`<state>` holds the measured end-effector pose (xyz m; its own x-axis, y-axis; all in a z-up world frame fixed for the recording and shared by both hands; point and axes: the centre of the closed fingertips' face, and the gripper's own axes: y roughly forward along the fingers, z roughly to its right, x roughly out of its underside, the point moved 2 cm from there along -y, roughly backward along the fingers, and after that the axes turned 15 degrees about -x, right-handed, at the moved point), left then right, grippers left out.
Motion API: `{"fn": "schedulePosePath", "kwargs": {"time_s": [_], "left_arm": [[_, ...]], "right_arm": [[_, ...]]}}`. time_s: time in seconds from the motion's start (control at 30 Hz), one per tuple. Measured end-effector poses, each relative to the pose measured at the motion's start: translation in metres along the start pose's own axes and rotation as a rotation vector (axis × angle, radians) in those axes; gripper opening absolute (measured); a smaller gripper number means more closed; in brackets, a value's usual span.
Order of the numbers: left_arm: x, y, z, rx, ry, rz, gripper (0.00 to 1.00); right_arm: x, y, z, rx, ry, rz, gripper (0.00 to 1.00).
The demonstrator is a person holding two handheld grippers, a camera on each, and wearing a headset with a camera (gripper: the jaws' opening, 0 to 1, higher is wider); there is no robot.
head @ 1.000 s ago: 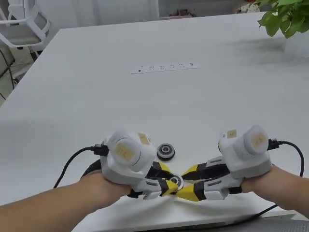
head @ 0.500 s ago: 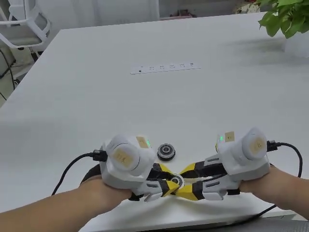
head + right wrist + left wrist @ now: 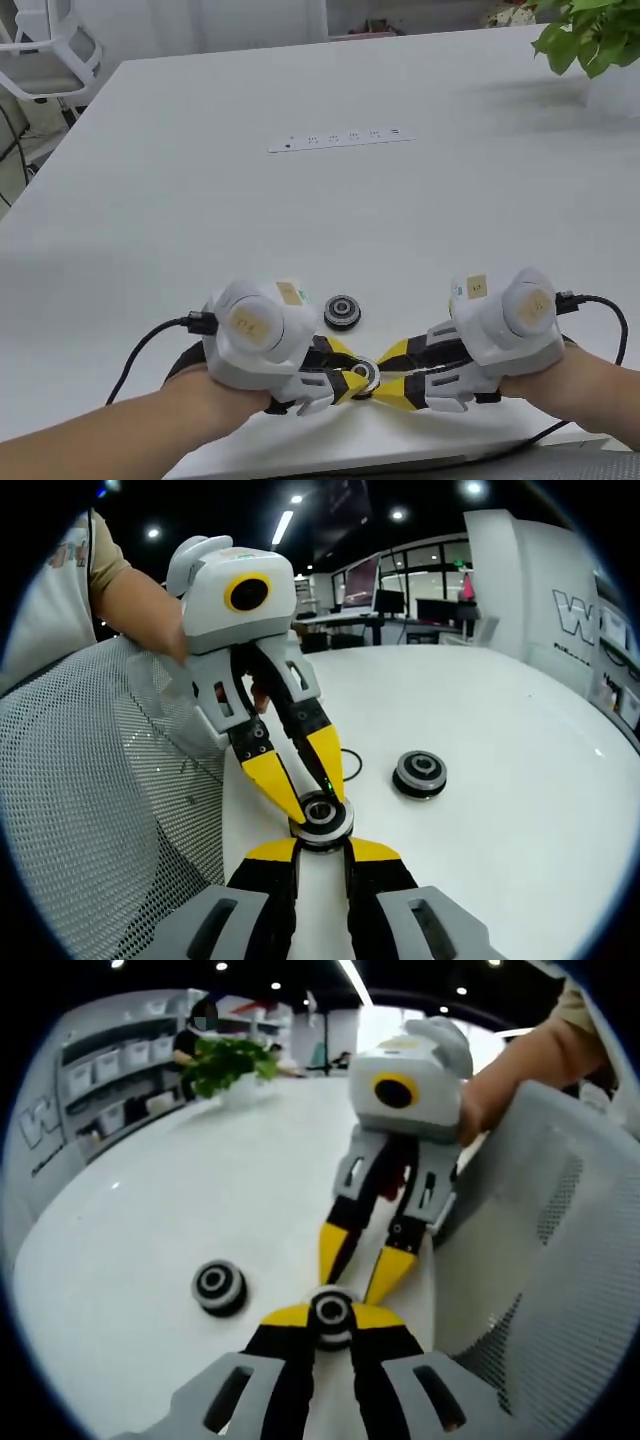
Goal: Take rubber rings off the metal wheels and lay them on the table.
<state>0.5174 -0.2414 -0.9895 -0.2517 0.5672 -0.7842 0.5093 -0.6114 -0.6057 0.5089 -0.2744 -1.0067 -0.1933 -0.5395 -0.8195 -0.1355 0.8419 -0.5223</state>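
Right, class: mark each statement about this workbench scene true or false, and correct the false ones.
1. The left gripper and the right gripper both clamp the near wheel. True.
2. A second wheel lies on the table, apart from them. True.
3. A plant stands beside the grippers. False: the plant is at the table's far corner.
4. The second wheel rests on a power strip. False: the power strip lies much farther away.

"Anything shift?"

"Only a little. The left gripper point(image 3: 347, 377), clamped on the metal wheel point(image 3: 362, 374), has drawn its housing slightly back from the loose wheel point(image 3: 342, 311), toward the person."

"And the other one?"

"The right gripper point(image 3: 384, 386), on the same metal wheel, has sunk likewise, a touch farther from the loose wheel."
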Motion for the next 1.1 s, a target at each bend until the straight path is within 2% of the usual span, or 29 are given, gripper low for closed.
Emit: {"fn": "schedulePosePath", "kwargs": {"time_s": [0.43, 0.47, 0.5, 0.53, 0.63, 0.73, 0.87, 0.93, 0.97, 1.1], "left_arm": [[0.0011, 0.0007, 0.0001, -0.005, -0.008, -0.003, 0.14], [0.0011, 0.0008, 0.0005, -0.006, -0.009, -0.003, 0.14], [0.0011, 0.0008, 0.0002, -0.007, -0.011, -0.004, 0.14], [0.0012, 0.001, 0.0005, -0.008, -0.012, -0.004, 0.14], [0.0013, 0.0009, 0.0007, -0.009, -0.016, -0.007, 0.14], [0.0014, 0.0008, 0.0012, -0.011, -0.014, -0.006, 0.14], [0.0016, 0.0005, 0.0016, -0.017, -0.005, -0.007, 0.14], [0.0016, 0.0004, 0.002, -0.018, 0.003, -0.005, 0.14], [0.0017, 0.0004, 0.0022, -0.016, 0.005, -0.005, 0.13], [0.0018, 0.0002, 0.0025, -0.02, 0.014, -0.004, 0.13]], "right_arm": [[0.0025, -0.0025, -0.0001, -0.001, 0.027, 0.011, 0.09], [0.0056, -0.0041, 0.002, 0.017, 0.041, 0.0, 0.05], [0.0046, -0.0047, 0.0034, 0.009, 0.043, 0.01, 0.01], [0.0049, -0.004, 0.0037, 0.001, 0.085, 0.033, 0.0], [0.0053, -0.0036, 0.0053, 0.006, 0.096, 0.036, 0.0], [0.0057, -0.0031, 0.0057, -0.002, 0.199, 0.069, 0.0], [0.0057, -0.004, 0.0082, 0.01, 0.282, 0.105, 0.0], [0.0062, -0.0041, 0.0088, 0.014, 0.301, 0.116, 0.0], [0.0065, -0.005, 0.0076, 0.015, 0.338, 0.133, 0.0], [0.0065, -0.0091, 0.0086, 0.017, 0.395, 0.185, 0.0]]}}
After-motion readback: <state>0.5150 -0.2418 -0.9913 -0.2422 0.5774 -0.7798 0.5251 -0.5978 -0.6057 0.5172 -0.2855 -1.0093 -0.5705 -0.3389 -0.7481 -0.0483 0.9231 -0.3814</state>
